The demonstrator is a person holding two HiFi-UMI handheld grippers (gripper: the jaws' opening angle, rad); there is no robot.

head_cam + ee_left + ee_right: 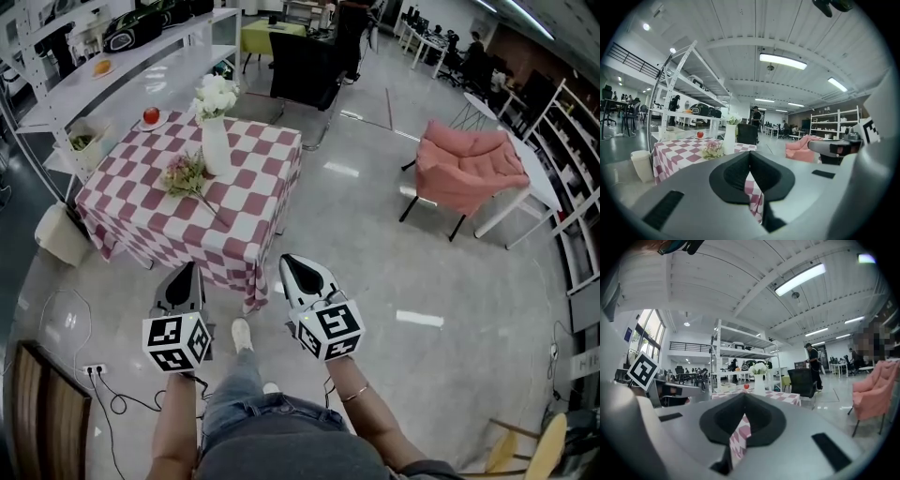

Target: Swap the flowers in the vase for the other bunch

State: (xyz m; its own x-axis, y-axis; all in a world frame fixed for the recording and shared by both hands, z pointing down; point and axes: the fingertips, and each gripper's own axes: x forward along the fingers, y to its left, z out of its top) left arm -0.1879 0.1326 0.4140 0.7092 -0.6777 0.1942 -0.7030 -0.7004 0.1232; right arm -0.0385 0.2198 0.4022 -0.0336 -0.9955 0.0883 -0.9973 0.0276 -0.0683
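Left gripper (190, 270), grey two-jaw tool with a black-and-white marker cube: jaws closed tip to tip, nothing between them, held out level in front of the person, short of the table. Right gripper (287, 262), same make: jaws likewise closed and empty, just beside the left one, pointing the same way. Square table under a red-and-white checked cloth (253, 202): stands ahead of both grippers, its near corner closest to them. Tall white ceramic vase (215, 145): upright near the middle of the cloth. Bunch of white flowers (217, 94): standing in the vase. Loose bunch of pale pink and green flowers (186, 174): lying flat on the cloth just beside the vase foot, on the person's left of it, stems trailing toward the near edge. Red apple on a small white plate (151, 116): at the far left corner of the table. White metal shelving rack (141, 56): behind the table. Black office chair (305, 70): beyond the table's far side. Pink upholstered armchair (469, 164): on the glossy floor, well apart to the right. Pale waste bin (61, 234): on the floor at the table's left.
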